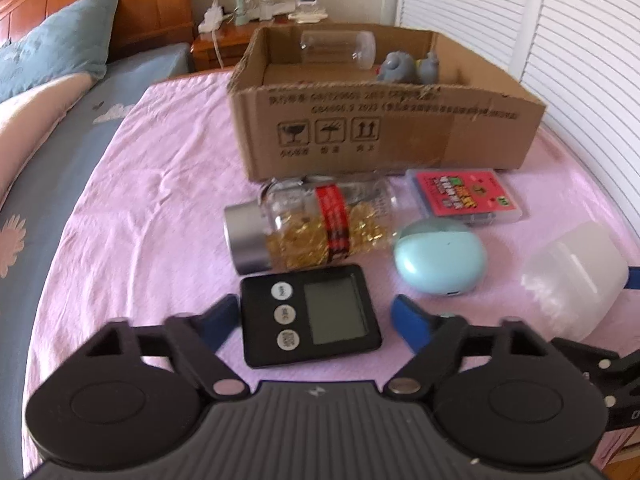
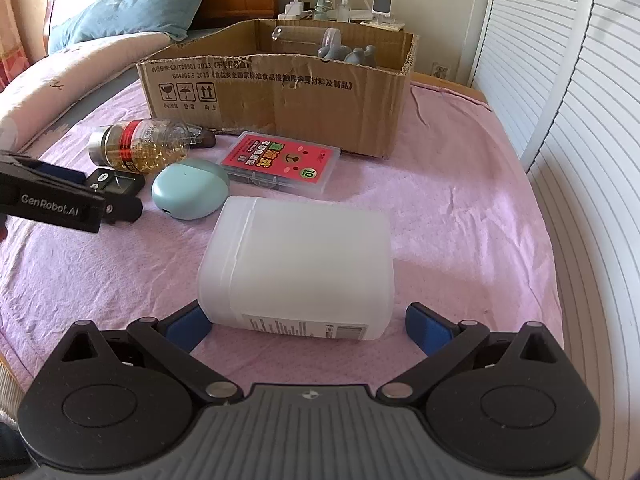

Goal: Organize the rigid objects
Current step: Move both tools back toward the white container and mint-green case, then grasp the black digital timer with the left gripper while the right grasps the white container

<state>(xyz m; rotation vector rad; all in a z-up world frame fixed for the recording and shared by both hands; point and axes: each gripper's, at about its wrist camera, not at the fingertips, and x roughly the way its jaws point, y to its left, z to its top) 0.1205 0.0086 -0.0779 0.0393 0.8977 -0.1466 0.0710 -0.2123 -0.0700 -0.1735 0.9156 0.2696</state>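
Two hand-held grippers are working over a bed covered in a pink sheet, with a cardboard box standing in the upper centre of both views. The right gripper is straddling a white translucent plastic jar lying on its side in the middle of the right wrist view; its blue fingers are spread wide, one at each lower corner of the jar, the left one apparently touching or just beside it and the right one a little clear. The left gripper is likewise spread wide around a black digital timer lying flat at the lower centre of the left wrist view.

A capsule bottle, a teal oval case and a red card box are lying between the grippers and the carton, which is already holding a clear jar and grey figures.

The step in hand appears to be grasping the white jar. Done well, the fingers should be advancing further along its flat sides before closing, so that the grip falls near the middle of the body; a smooth, probably light jar pinched at its corner is likely to be pivoting or slipping out. Closing gently is advisable, since thin walls may flex.
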